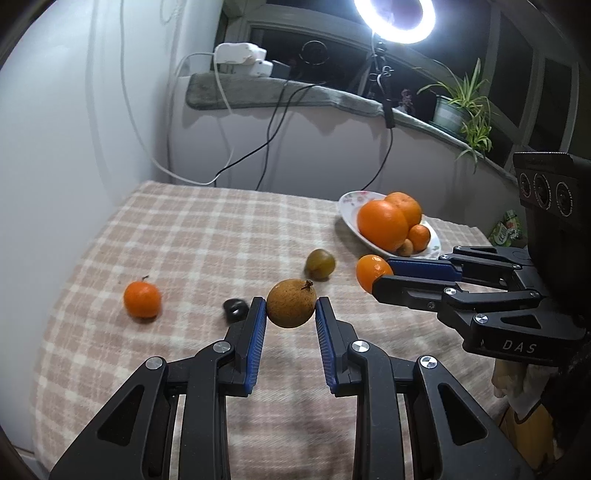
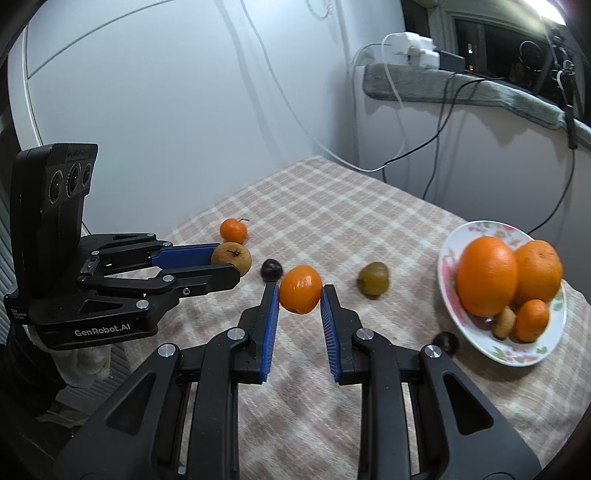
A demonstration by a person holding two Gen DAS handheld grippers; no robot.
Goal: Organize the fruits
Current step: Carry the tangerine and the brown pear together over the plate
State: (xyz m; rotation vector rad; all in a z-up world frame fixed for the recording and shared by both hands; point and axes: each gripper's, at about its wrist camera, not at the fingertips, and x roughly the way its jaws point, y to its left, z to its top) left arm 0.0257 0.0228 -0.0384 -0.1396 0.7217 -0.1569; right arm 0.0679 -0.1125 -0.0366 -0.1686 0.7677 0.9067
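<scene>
My left gripper (image 1: pixel 291 304) is shut on a brown russet pear (image 1: pixel 291 302), held just above the checked cloth; it also shows in the right wrist view (image 2: pixel 232 257). My right gripper (image 2: pixel 300 291) is shut on a small orange fruit (image 2: pixel 300 289), seen from the left wrist view (image 1: pixel 371 270) beside the plate. A floral plate (image 2: pixel 465 236) holds two big oranges (image 2: pixel 487 275), a small mandarin (image 2: pixel 532 319) and a small brown fruit. On the cloth lie a mandarin (image 1: pixel 142 299), a green-brown plum (image 1: pixel 320 263) and a dark plum (image 1: pixel 235 309).
Another dark fruit (image 2: pixel 446 341) lies at the plate's near rim. Cables (image 1: pixel 221 122) hang from a power strip on the sill behind the table. A ring light (image 1: pixel 394 18) and potted plant (image 1: pixel 461 107) stand at the back right. The table edge runs along the left wall.
</scene>
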